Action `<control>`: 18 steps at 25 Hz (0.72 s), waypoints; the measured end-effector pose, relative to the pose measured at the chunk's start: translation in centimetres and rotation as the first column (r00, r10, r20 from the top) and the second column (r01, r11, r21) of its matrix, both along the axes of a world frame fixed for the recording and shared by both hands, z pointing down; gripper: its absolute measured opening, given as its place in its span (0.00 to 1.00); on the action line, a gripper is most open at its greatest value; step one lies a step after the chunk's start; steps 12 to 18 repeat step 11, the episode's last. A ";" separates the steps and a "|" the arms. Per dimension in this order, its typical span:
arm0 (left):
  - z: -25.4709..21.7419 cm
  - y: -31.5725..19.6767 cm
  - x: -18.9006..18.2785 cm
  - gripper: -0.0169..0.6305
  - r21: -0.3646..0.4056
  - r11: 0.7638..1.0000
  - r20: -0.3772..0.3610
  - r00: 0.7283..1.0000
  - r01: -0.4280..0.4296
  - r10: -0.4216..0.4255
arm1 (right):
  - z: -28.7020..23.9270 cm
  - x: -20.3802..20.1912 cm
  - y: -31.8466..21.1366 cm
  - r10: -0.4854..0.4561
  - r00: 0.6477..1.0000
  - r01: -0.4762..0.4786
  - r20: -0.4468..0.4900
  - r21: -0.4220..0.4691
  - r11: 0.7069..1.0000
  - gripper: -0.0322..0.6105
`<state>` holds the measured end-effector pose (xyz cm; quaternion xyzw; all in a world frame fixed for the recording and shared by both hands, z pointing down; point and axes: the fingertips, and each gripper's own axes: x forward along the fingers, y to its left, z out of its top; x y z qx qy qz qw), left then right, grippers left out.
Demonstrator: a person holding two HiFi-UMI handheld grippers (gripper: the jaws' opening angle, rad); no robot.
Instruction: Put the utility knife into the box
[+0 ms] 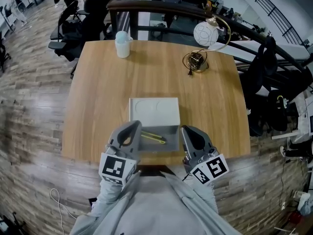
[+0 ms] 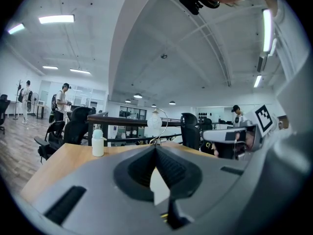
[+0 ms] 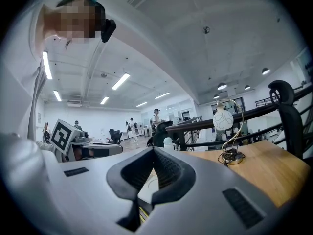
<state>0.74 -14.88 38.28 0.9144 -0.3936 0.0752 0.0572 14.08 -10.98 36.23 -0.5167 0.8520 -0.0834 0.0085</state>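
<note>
A grey box (image 1: 172,131) lies open near the table's front edge, and its white lid (image 1: 154,110) lies flat just behind it. The yellow-green utility knife (image 1: 153,137) lies inside the box, slanted. My left gripper (image 1: 133,127) hangs at the box's left front corner and my right gripper (image 1: 188,131) at its right side, both apart from the knife. In the left gripper view the jaws (image 2: 156,148) meet at the tip with nothing between them. The right gripper (image 3: 154,151) is likewise shut and empty. A strip of white lid (image 3: 146,186) shows through its gap.
A white bottle (image 1: 122,44) stands at the table's far left. A globe lamp (image 1: 205,35) with a coiled cable at its base (image 1: 195,60) stands at the far right. Office chairs (image 1: 73,23) and a dark railing (image 1: 161,5) lie beyond the wooden table (image 1: 98,92).
</note>
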 end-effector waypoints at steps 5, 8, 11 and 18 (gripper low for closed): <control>0.3 0.3 -0.2 0.05 -0.007 1.000 -0.003 1.000 0.006 -0.006 | -0.2 0.2 0.4 0.011 1.000 -0.011 0.007 0.008 1.000 0.07; 0.2 0.3 -0.1 0.05 -0.005 1.000 -0.002 1.000 -0.003 0.003 | -0.3 0.4 0.5 0.018 1.000 -0.018 0.009 0.009 1.000 0.07; 0.2 0.3 0.0 0.05 -0.005 1.000 -0.001 1.000 -0.006 0.006 | -0.2 0.5 0.7 0.022 1.000 -0.022 -0.007 0.009 1.000 0.07; 0.2 0.3 0.0 0.05 -0.005 1.000 -0.001 1.000 -0.006 0.006 | -0.2 0.5 0.7 0.022 1.000 -0.022 -0.007 0.009 1.000 0.07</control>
